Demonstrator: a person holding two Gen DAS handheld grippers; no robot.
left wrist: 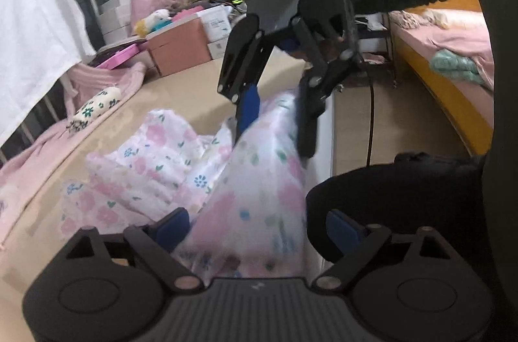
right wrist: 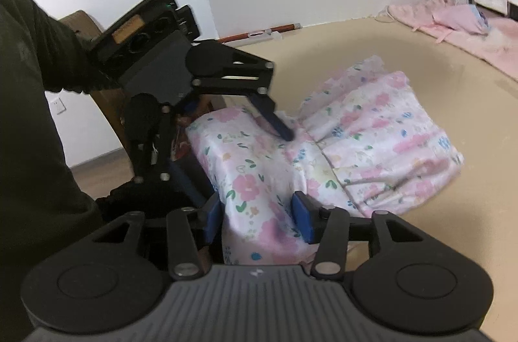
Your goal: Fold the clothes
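A white garment with pink and blue flowers point(left wrist: 155, 154) lies bunched on the beige table point(left wrist: 181, 89). In the right wrist view, a raised fold of the floral garment point(right wrist: 382, 135) fills the gap between the pads of my right gripper point(right wrist: 258, 220), which is shut on it. The left wrist view shows the right gripper point(left wrist: 275, 138) from the front, with cloth pulled up into a peak between its fingers. My left gripper point(left wrist: 258, 228) is open wide around the near end of the same fold, and its right pad is clear of the cloth. Seen from the right, the left gripper point(right wrist: 247, 165) has one finger over the cloth.
A pink garment point(left wrist: 32, 164) and a small floral pouch point(left wrist: 97, 105) lie at the table's left. A white towel point(left wrist: 32, 18) hangs on a rail. Boxes point(left wrist: 178, 44) and clutter stand beyond the table. The table edge point(left wrist: 330, 131) runs past the grippers, with a bed point(left wrist: 453, 50) beyond it.
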